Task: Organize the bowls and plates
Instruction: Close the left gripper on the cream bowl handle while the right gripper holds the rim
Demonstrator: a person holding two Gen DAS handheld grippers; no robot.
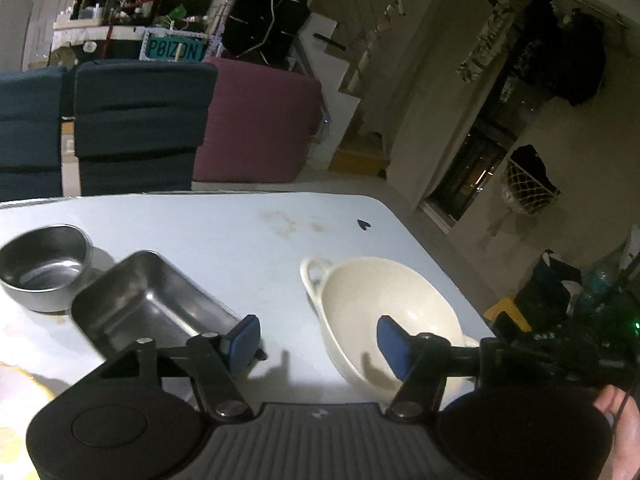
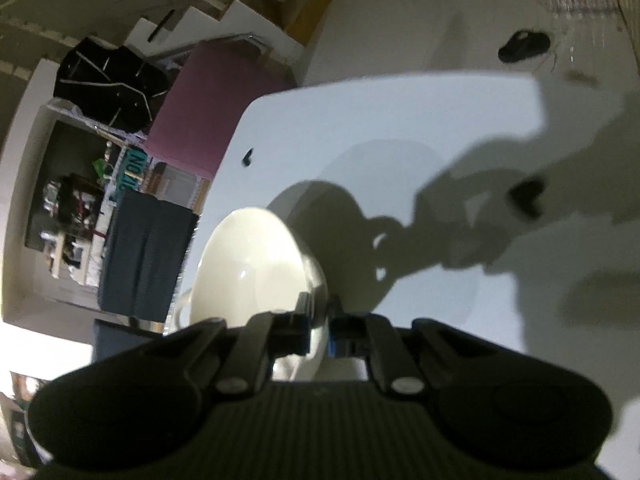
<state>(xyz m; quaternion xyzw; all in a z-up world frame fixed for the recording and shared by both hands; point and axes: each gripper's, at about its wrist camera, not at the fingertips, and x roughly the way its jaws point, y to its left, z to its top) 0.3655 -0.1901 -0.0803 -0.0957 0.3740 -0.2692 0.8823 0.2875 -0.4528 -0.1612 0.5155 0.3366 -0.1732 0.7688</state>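
Note:
A cream bowl [image 1: 380, 300] with loop handles is near the right edge of the pale table [image 1: 240, 232]. In the right wrist view the cream bowl [image 2: 248, 264] appears tilted, and my right gripper [image 2: 318, 320] is shut on its near rim. That right gripper [image 1: 540, 352] shows as a dark shape at the bowl's near right side. A steel rectangular tray [image 1: 148, 304] and a round steel bowl [image 1: 44, 268] stand at the left. My left gripper [image 1: 316, 336] is open between the tray and the cream bowl, with nothing between its blue pads [image 1: 244, 336].
Two dark blue chair backs [image 1: 140, 120] and a maroon cushion [image 1: 260, 120] stand beyond the table's far edge. A small black mark [image 1: 363, 224] lies on the tabletop. Something pale yellow [image 1: 16, 400] shows at the near left. A dark slipper [image 2: 524, 46] lies on the floor.

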